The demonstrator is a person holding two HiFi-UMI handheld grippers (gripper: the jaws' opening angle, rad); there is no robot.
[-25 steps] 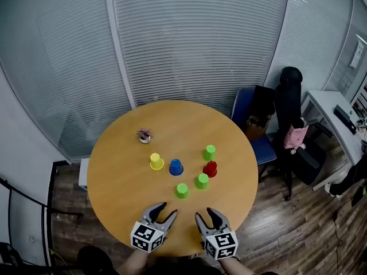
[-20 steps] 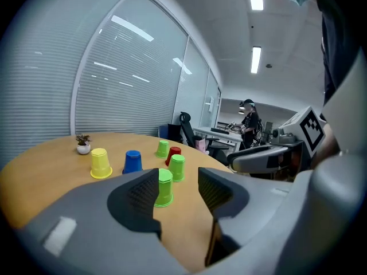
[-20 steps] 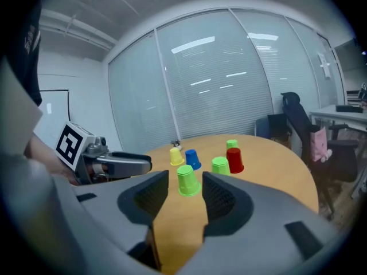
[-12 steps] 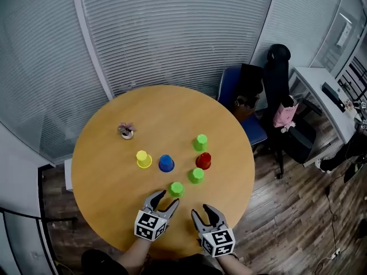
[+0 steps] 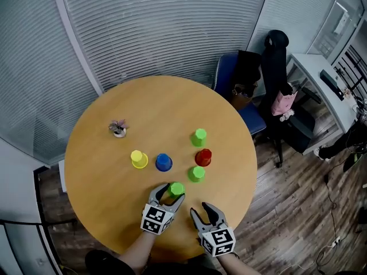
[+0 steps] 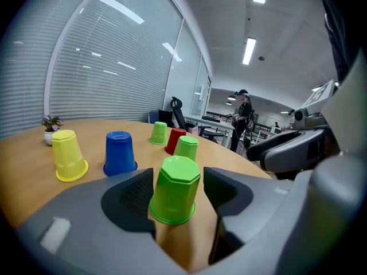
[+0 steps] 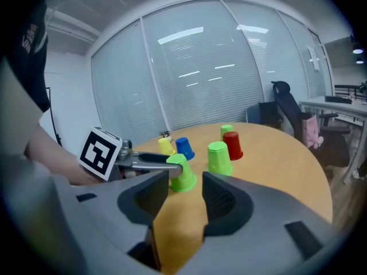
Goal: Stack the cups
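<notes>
Six cups [image 5: 164,162] stand inverted, separate, none stacked

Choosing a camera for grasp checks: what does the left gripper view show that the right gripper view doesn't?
Left gripper view only: nearest green cup standing between the left gripper's fingers, which have just been opening, gaps either side; a person in the far office. Right gripper view only: the left gripper's marker cube and the operator's arm, bare table between the right gripper's fingers. Both: yellow cup, blue cup, red cup, two farther green cups.
</notes>
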